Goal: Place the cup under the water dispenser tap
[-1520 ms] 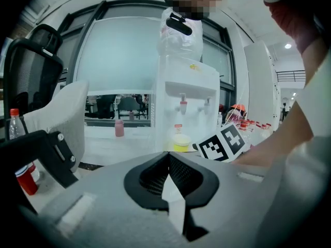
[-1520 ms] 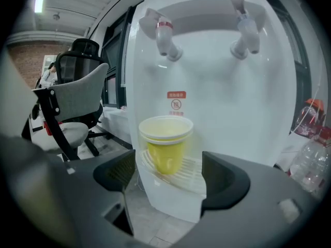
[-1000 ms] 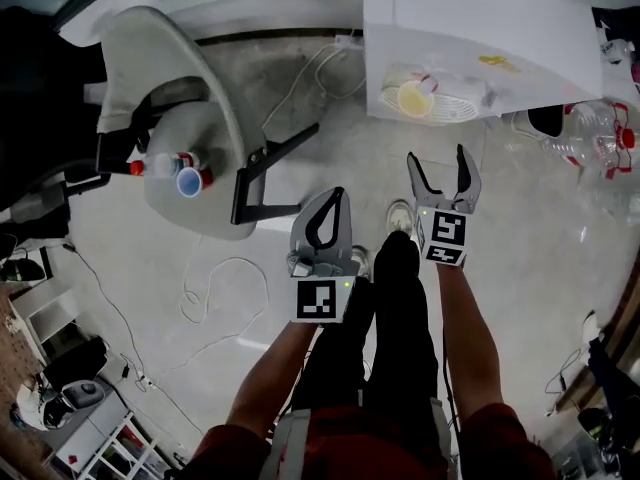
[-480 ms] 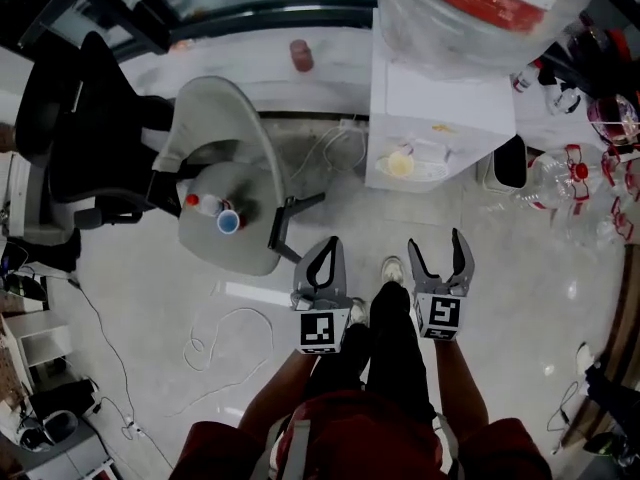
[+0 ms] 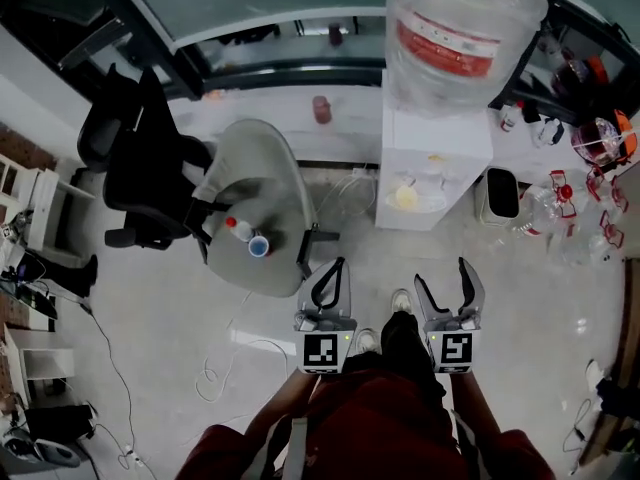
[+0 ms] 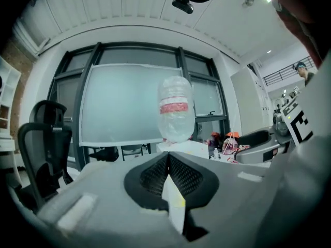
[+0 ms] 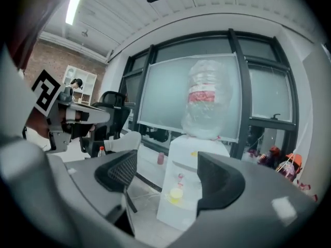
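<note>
A white water dispenser (image 5: 435,158) with a large clear bottle (image 5: 465,33) on top stands ahead of me; its tap alcove holds a yellow cup-like object (image 5: 405,197). A small blue cup (image 5: 259,248) sits on the grey chair seat (image 5: 262,183) beside a red-capped bottle (image 5: 237,228). My left gripper (image 5: 330,270) is shut and holds nothing, well short of the chair. My right gripper (image 5: 443,276) is open and holds nothing, far from the dispenser. Between the jaws in the right gripper view I see the dispenser (image 7: 194,185) and the yellow object (image 7: 176,194). The left gripper (image 6: 168,156) view shows the bottle (image 6: 176,115).
A black office chair (image 5: 140,178) stands left of the grey one. Cables (image 5: 225,368) trail over the floor. Empty bottles and red-handled clutter (image 5: 590,198) lie at the right. A pink cup (image 5: 321,109) stands on the window ledge behind the dispenser.
The head view has drawn back and up, so the dispenser and chair look smaller and farther. Both grippers sit lower in the frame. The jaws kept their states.
</note>
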### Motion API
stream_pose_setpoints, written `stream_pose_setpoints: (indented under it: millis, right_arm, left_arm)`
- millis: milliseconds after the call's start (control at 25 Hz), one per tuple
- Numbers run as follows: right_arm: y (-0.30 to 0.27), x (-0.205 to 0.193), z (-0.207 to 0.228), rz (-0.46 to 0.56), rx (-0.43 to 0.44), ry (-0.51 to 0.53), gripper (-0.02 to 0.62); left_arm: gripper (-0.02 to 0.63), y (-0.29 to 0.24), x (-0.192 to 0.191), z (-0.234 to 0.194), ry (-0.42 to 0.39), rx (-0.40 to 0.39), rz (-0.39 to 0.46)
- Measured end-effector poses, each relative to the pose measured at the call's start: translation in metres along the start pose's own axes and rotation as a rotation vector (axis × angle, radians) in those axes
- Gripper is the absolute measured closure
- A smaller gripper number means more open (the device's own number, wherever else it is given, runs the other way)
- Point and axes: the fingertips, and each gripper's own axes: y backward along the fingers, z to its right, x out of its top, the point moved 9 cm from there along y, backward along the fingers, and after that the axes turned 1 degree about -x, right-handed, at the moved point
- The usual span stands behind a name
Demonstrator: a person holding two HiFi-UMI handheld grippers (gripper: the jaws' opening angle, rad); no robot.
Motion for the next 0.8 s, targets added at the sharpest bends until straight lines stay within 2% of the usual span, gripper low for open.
stream_pose_setpoints:
  millis: [200, 400, 520, 640, 800]
  right_arm:
    - [0.016, 0.052, -0.001, 0.108, -0.038, 0.037, 0.249]
    - [0.025, 0.078, 0.008, 0.157, -0.098, 0.101, 0.261]
    - [0.025, 0.097, 0.008, 0.217, -0.108, 0.078, 0.268]
    - [0.028, 0.102, 0.012, 0.234, -0.118, 0.090, 0.282]
    - [0.032, 0.105, 0.018, 0.232, -0.125, 0.107, 0.342]
  left_arm:
    - [0.601, 0.021, 0.041, -0.010, -0.057, 0.005, 0.078]
    - [0.601, 0.028, 0.070, -0.014, -0.051, 0.017, 0.137]
    - [0.601, 0.029, 0.080, -0.016, -0.079, 0.012, 0.184]
    - [0.601, 0.031, 0.085, -0.016, -0.076, 0.009, 0.175]
    - [0.601, 0.031, 0.091, -0.015, -0.075, 0.007, 0.188]
